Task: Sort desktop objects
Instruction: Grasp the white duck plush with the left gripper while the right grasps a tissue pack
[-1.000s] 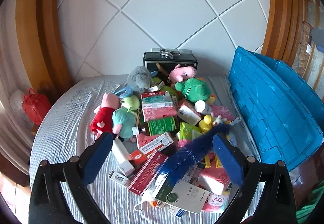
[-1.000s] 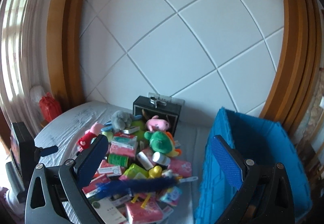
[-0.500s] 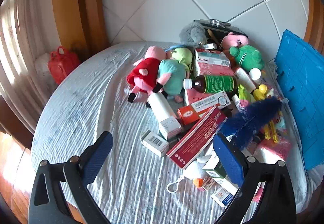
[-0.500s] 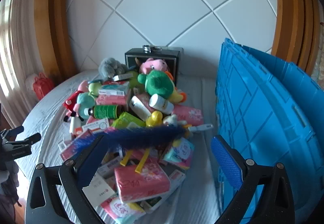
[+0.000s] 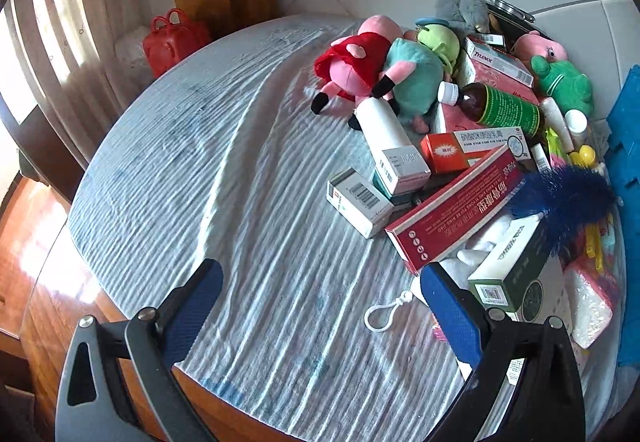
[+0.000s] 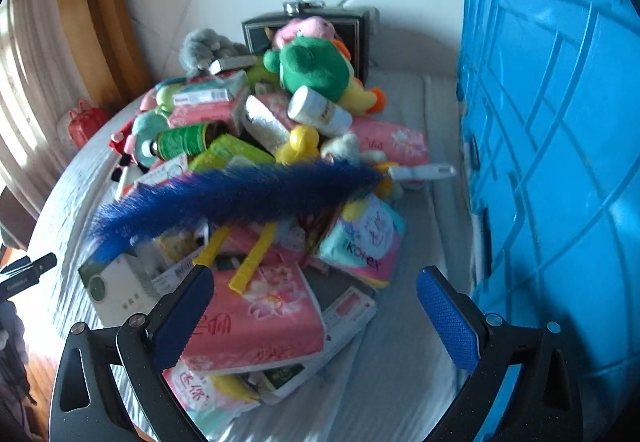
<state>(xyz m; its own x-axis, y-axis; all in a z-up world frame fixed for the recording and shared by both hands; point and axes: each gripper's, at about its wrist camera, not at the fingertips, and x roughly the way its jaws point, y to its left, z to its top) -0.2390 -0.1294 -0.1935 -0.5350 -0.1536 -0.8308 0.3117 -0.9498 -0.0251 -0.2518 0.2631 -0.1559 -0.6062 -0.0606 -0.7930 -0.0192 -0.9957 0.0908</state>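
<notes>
- Swinging leftward and lower since a second ago, my left gripper (image 5: 318,306) is now looking across bare striped tablecloth (image 5: 208,170), with the heap pushed to the right of its view; my right gripper (image 6: 314,306) has dropped closer over the heap's near edge.
- Largest in sight, the blue crate (image 6: 560,162) is standing on its side just right of the pile, its ribbed wall facing my right jaws.
- Spreading over the round table, the heap is mixing plush toys, medicine boxes, tissue packs and bottles; nothing looks sorted yet, so I am judging the task to be at its start.
- Lying across the top, the blue feather duster (image 6: 236,198) is running left to right in my right view, white handle pointing toward the crate.
- Sitting directly between and below my right jaws, the pink tissue pack (image 6: 256,318) is the nearest thing, its long side running roughly across the gap; my right hand is nearer to it and to the crate.
- Ahead and to the right of my left jaws, the long red box (image 5: 456,208) is lying slantwise, its near end toward my right finger (image 5: 450,316).
- Smaller still, a white barcode box (image 5: 358,202) is resting beside it on the cloth.
- Both pairs of jaws are standing wide apart, holding nothing.
</notes>
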